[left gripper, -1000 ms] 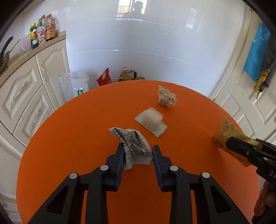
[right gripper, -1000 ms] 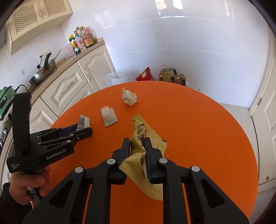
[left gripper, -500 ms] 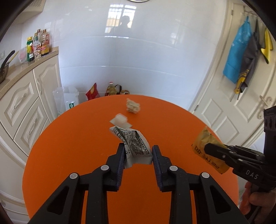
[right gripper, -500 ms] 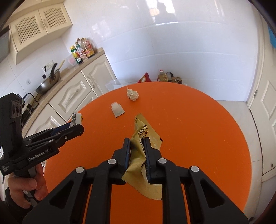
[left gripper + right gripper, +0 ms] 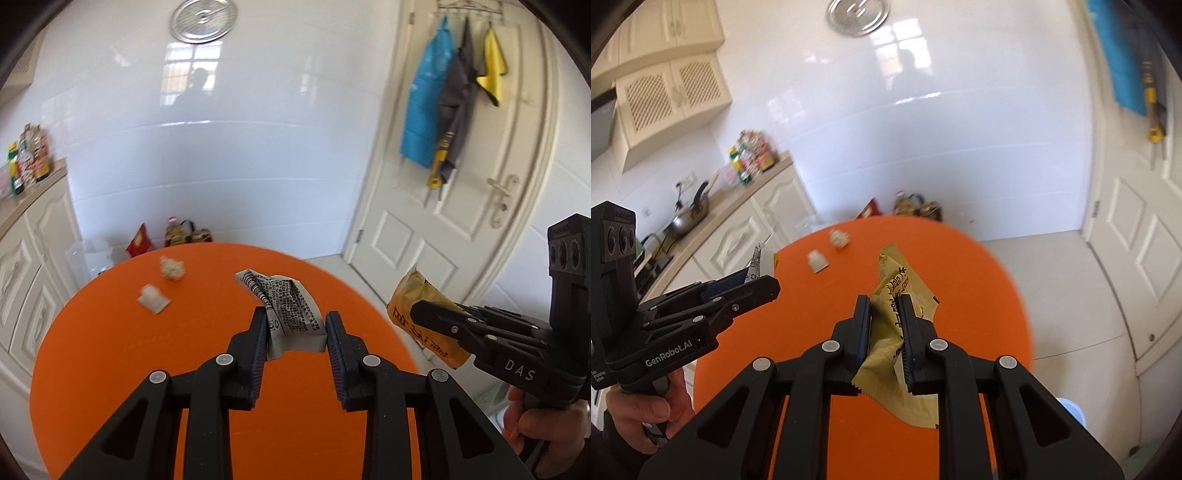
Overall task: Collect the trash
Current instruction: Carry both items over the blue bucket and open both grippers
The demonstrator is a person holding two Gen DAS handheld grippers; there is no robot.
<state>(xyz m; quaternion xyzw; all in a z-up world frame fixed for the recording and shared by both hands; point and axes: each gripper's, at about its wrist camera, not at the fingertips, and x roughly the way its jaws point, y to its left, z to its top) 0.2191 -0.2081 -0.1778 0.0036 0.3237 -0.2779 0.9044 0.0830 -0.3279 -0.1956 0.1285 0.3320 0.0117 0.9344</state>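
My left gripper (image 5: pixel 296 325) is shut on a crumpled grey-white printed wrapper (image 5: pixel 284 310), lifted above the round orange table (image 5: pixel 110 354). My right gripper (image 5: pixel 885 306) is shut on a yellow-brown snack wrapper (image 5: pixel 897 295), also raised over the table. In the left wrist view the right gripper (image 5: pixel 417 310) and its yellow-brown wrapper (image 5: pixel 417 295) show at the right. In the right wrist view the left gripper (image 5: pixel 768 284) shows at the left with its wrapper (image 5: pixel 754 264) peeking out. A crumpled paper ball (image 5: pixel 171 267) and a small clear plastic cup (image 5: pixel 153 298) lie on the table's far side.
Cream cabinets (image 5: pixel 746 236) with bottles (image 5: pixel 751 157) and a pan (image 5: pixel 689 218) stand at the left. Bags and oil bottles (image 5: pixel 177 232) sit on the floor by the white wall. A white door (image 5: pixel 461 206) with hanging cloths is at the right. Hands hold both gripper handles.
Both grippers have risen and pulled back from the table with their wrappers, swinging right toward the door. The paper ball and plastic cup now look smaller and farther off.
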